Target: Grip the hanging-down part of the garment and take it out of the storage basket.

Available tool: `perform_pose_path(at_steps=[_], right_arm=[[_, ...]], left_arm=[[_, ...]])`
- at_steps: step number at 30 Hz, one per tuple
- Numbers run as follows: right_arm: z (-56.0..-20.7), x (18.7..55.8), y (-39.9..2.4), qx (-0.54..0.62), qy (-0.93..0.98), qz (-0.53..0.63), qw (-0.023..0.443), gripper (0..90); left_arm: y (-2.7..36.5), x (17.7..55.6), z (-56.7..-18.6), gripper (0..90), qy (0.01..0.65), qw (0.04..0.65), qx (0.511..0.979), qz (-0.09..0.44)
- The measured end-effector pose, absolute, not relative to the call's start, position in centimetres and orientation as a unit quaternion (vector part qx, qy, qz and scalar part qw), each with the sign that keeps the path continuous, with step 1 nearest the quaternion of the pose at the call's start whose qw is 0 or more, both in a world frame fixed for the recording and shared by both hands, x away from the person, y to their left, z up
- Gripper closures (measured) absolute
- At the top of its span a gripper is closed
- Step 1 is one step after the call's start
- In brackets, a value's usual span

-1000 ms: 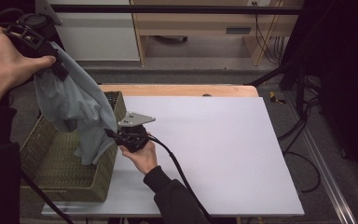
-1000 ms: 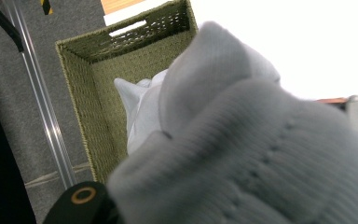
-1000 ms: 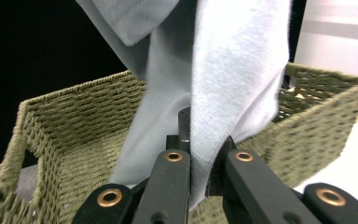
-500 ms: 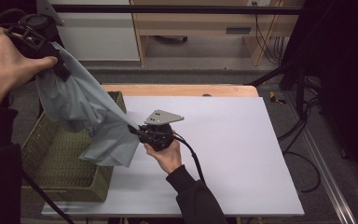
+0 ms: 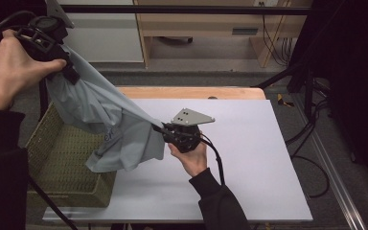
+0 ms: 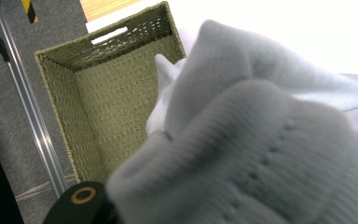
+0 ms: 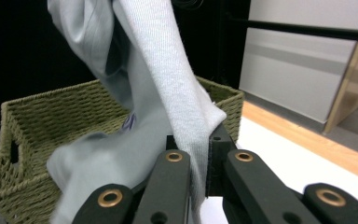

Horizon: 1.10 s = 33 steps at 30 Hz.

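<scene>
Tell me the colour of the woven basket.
Olive green basket; the left gripper view shows it best.

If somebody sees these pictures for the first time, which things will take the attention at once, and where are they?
The eye goes first to the pale grey-blue garment, stretched in the air between the left gripper, raised high at the left, and the right gripper, low over the white table. Both grippers are shut on the cloth. Under its hanging part stands an olive woven basket at the table's left edge.
</scene>
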State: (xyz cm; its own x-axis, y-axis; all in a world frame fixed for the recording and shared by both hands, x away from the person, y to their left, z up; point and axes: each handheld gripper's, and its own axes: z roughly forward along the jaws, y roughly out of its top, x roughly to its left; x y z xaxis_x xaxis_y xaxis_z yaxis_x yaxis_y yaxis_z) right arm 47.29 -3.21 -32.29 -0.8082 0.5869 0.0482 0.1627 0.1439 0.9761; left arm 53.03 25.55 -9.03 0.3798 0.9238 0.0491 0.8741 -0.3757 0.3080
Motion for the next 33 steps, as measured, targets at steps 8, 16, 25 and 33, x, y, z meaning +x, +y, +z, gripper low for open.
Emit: perform_pose_path(at_steps=[8, 16, 25, 33], right_arm=[[-30.2, 46.6, -5.1, 0.254, 0.722, 0.61, 0.205, 89.4], [-31.2, 46.5, -4.4, 0.251, 0.734, 0.603, 0.188, 89.3], [-33.8, 46.8, -1.8, 0.253, 0.744, 0.601, 0.147, 79.2], [-34.1, 46.3, -1.0, 0.256, 0.727, 0.621, 0.143, 27.7]], left_arm=[[24.8, 53.1, -9.0, 76.1, 0.539, 0.116, 0.827, 0.107], [24.2, 53.0, -8.9, 76.2, 0.536, 0.114, 0.829, 0.113], [24.3, 52.9, -8.8, 76.2, 0.537, 0.111, 0.828, 0.118], [24.4, 52.9, -8.9, 76.2, 0.538, 0.11, 0.828, 0.115]])
